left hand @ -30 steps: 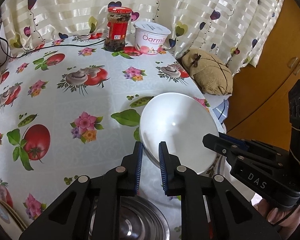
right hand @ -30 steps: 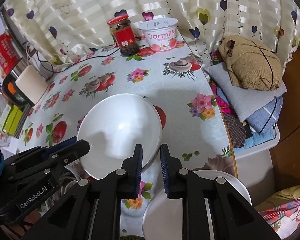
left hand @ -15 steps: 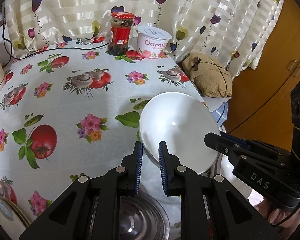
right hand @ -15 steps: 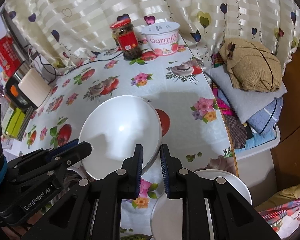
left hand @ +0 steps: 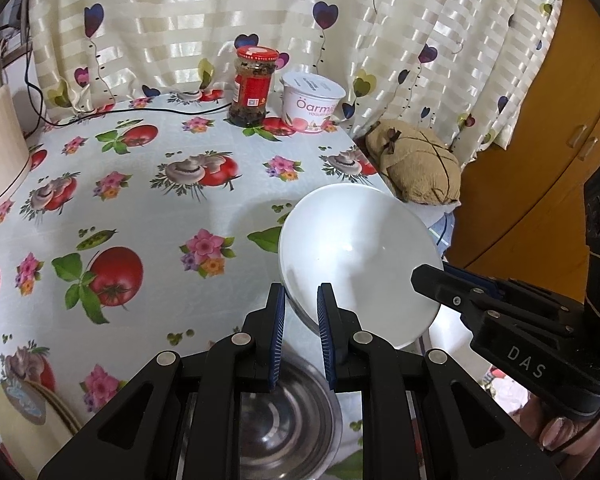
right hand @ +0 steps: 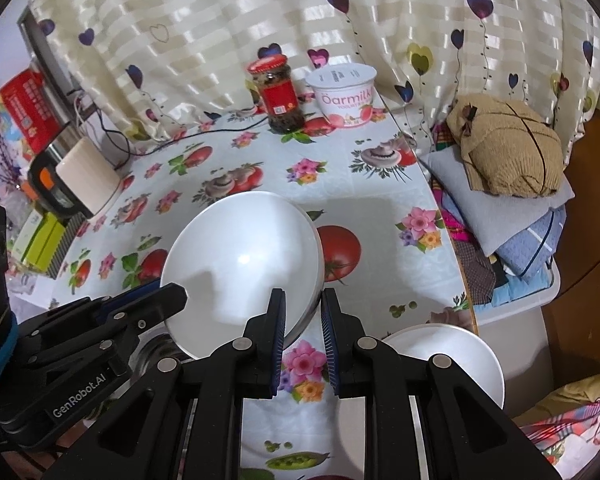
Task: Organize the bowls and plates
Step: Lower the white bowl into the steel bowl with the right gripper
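Both grippers hold one white bowl (left hand: pixel 356 256) above the table, tilted. My left gripper (left hand: pixel 301 306) is shut on its near-left rim; my right gripper (right hand: pixel 302 312) is shut on its right rim, and the bowl also shows in the right wrist view (right hand: pixel 244 264). A steel bowl (left hand: pixel 284 424) sits on the table below the left gripper. A second white bowl (right hand: pixel 452 356) sits at the table's near right edge. A cream plate (left hand: pixel 24 412) lies at the lower left.
A red-lidded jar (left hand: pixel 254 86) and a yogurt tub (left hand: pixel 312 102) stand at the back by the curtain. A beige appliance (right hand: pixel 86 176) and black cable are at the left. Folded clothes and a tan bag (right hand: pixel 508 144) lie off the table's right edge.
Both grippers have lifted the white bowl slightly higher and pulled back a little; more of the curtain and far table shows. Grips are unchanged.
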A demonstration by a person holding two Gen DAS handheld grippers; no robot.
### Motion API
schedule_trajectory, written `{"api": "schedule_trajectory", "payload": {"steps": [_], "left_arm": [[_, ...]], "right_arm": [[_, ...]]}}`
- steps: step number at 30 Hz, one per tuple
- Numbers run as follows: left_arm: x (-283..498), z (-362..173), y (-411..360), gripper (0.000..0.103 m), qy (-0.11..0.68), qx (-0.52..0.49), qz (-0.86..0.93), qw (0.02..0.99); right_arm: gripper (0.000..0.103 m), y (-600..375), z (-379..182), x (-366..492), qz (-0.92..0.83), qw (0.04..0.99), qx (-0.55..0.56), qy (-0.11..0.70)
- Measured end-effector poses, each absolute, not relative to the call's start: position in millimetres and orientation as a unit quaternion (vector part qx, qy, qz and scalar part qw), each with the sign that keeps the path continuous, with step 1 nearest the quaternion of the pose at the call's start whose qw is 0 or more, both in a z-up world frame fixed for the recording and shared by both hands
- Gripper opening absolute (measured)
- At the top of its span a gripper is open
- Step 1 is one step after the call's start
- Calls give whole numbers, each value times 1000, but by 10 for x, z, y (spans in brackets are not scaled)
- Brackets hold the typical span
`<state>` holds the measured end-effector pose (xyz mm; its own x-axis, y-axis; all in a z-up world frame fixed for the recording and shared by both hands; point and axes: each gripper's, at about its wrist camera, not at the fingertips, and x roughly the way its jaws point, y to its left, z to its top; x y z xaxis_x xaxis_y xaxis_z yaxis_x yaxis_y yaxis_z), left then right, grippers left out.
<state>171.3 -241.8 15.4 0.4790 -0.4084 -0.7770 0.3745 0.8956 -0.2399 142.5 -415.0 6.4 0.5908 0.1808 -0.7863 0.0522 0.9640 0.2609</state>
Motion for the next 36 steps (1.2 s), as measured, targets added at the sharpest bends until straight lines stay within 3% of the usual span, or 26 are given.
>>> {"api": "schedule_trajectory", "payload": {"steps": [16, 36], "left_arm": [[1361, 289, -2016, 17, 451, -21, -207, 868], [1073, 35, -1641, 17, 484, -27, -178, 856]], "right_arm": [[18, -3761, 251, 1155, 63, 884, 123, 446], [18, -3329, 21, 935, 96, 864, 113, 481]]}}
